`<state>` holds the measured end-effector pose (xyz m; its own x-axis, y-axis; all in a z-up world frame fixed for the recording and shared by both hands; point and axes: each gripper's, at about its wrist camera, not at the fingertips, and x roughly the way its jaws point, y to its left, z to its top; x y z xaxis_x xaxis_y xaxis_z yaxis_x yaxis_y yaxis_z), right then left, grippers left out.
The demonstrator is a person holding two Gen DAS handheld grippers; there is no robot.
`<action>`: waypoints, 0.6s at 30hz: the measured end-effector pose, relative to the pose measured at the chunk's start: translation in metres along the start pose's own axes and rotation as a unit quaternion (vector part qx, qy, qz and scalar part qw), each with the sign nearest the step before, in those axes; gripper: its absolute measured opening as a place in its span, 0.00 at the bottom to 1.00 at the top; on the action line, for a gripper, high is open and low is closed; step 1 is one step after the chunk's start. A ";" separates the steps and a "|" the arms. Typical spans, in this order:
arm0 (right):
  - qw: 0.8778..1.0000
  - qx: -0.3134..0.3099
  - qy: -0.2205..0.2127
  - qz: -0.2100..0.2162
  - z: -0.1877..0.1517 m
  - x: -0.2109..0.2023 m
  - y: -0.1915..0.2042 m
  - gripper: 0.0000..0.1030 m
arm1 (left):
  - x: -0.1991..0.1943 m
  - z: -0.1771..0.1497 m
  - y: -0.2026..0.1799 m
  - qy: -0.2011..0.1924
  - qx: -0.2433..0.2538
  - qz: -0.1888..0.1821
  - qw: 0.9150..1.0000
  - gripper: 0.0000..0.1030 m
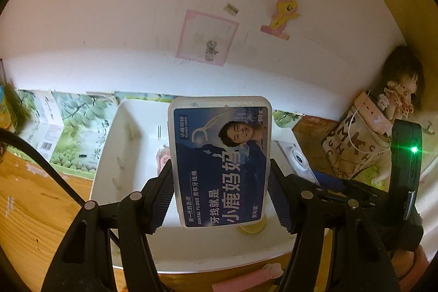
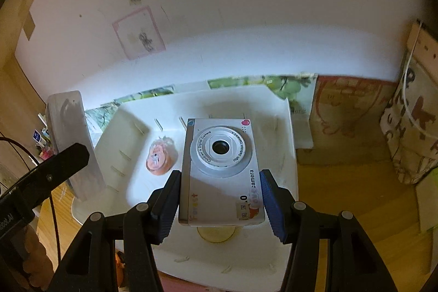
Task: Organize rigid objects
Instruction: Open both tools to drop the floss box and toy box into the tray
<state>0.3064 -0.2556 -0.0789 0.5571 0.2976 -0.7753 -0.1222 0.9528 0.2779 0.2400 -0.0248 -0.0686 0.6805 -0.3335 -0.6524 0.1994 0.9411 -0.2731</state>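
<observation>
Gripping by the long edges works for both: left gripper (image 1: 221, 197) clamps a flat translucent-plastic dental floss box (image 1: 220, 160) with a glossy blue label, right gripper (image 2: 219, 205) clamps a small white plastic toy camera (image 2: 220, 168), both above the white plastic bin (image 2: 284, 155). Both look light and rigid with smooth, likely slippery shells; ribbed pads should help, and I'd keep them off the lens ring.

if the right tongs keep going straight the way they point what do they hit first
Probably the floor of the white bin: the right tongs, shut on the toy camera, point down into it. Depth is unclear.
</observation>
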 end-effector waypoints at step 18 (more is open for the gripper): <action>0.997 -0.035 -0.063 0.011 0.001 -0.052 0.021 0.61 | -0.040 0.003 -0.004 -0.028 0.013 0.013 0.999 0.81</action>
<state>0.2761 -0.2511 -0.0321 0.6522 0.3119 -0.6909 -0.1889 0.9495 0.2503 0.2143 -0.0147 -0.0391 0.7237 -0.3059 -0.6186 0.1989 0.9508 -0.2374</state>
